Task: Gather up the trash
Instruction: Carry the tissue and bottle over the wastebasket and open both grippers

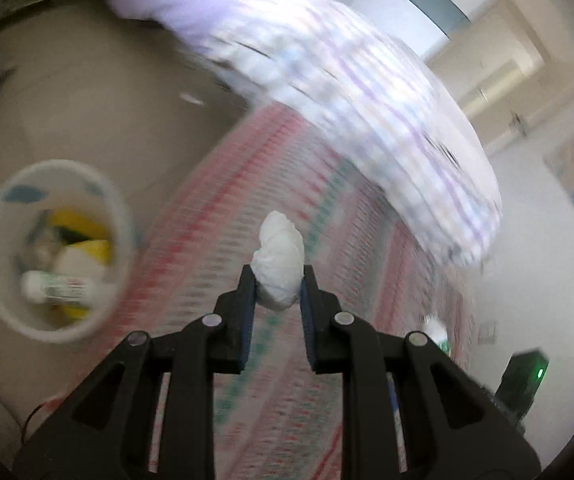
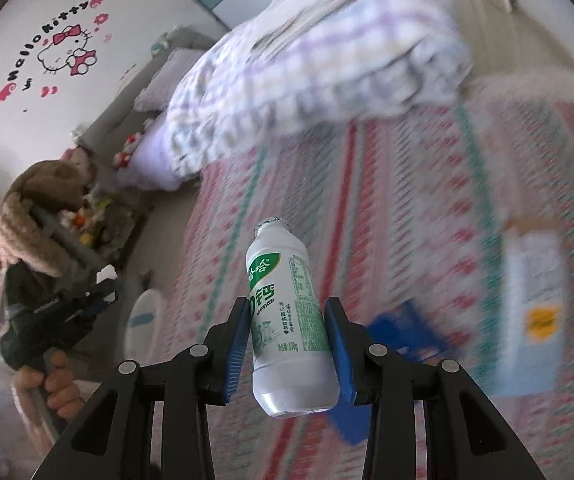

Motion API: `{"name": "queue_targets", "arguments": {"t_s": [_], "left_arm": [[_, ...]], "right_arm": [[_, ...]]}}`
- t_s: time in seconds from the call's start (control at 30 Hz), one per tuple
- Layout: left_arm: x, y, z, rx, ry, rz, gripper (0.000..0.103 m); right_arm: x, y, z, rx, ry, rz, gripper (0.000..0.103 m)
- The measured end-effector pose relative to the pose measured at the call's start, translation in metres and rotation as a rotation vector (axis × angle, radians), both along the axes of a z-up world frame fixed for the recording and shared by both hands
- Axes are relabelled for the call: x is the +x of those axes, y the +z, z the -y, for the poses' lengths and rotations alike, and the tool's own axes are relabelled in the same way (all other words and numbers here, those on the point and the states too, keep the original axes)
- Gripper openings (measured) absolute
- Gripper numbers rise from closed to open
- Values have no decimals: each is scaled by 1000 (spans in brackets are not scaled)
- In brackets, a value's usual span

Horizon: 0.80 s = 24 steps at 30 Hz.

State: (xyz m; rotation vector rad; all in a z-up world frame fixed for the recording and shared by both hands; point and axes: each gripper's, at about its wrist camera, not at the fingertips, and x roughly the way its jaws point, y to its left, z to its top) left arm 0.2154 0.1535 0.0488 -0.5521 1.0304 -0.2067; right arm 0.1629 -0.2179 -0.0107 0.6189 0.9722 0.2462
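My left gripper (image 1: 278,280) is shut on a crumpled white tissue (image 1: 279,256), held above the pink patterned bed sheet (image 1: 247,208). A white trash bin (image 1: 19,312) stands on the floor at the left, holding a white-and-green bottle (image 1: 61,288) and yellow items. My right gripper (image 2: 289,322) is shut on a white-and-green drink bottle (image 2: 287,320), held above the bed. The left gripper with its tissue (image 2: 105,274) and the bin (image 2: 143,320) also show at the left of the right wrist view.
A folded checked quilt (image 1: 367,120) lies on the bed ahead. On the sheet (image 2: 407,200) lie a pale carton with a yellow label (image 2: 535,300) and a blue packet (image 2: 403,332). A brown fur-hooded coat (image 2: 39,208) and toys stand at the left.
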Motion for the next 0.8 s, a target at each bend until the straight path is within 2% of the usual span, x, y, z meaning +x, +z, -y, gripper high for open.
{"name": "queue_targets", "arguments": {"t_s": [0.13,0.17,0.23,0.37,0.47,0.6,0.67,0.7,0.73,0.8], "left_arm": [[-22,-8,-75,27,214,-2,23],[-30,-11,-94,61,278,-13,23],[-42,-13,-116,117,336,-5,23],[-50,-27,-136,185,346,-25,23],[-39,-54,-136,147,306,-98,23],[-24,-67,-130,133,277,-115,24],[-17,-68,-134,167,298,-116,34],[-19,-67,-138,186,312,-115,52],[-21,-66,-140,202,327,-106,64],[-29,-63,-149,212,361,-88,64]], "right_arm": [[2,-12,-36,40,67,-25,39],[3,-15,-47,48,85,-32,39],[5,-20,-62,78,108,-46,39],[7,-28,-99,204,180,-62,39],[10,-31,-133,224,235,-64,39],[11,-36,-171,221,284,-65,39],[12,-38,-186,218,301,-69,39],[14,-39,-195,216,311,-72,39],[15,-39,-202,210,319,-70,39],[17,-37,-213,205,324,-61,39]]}}
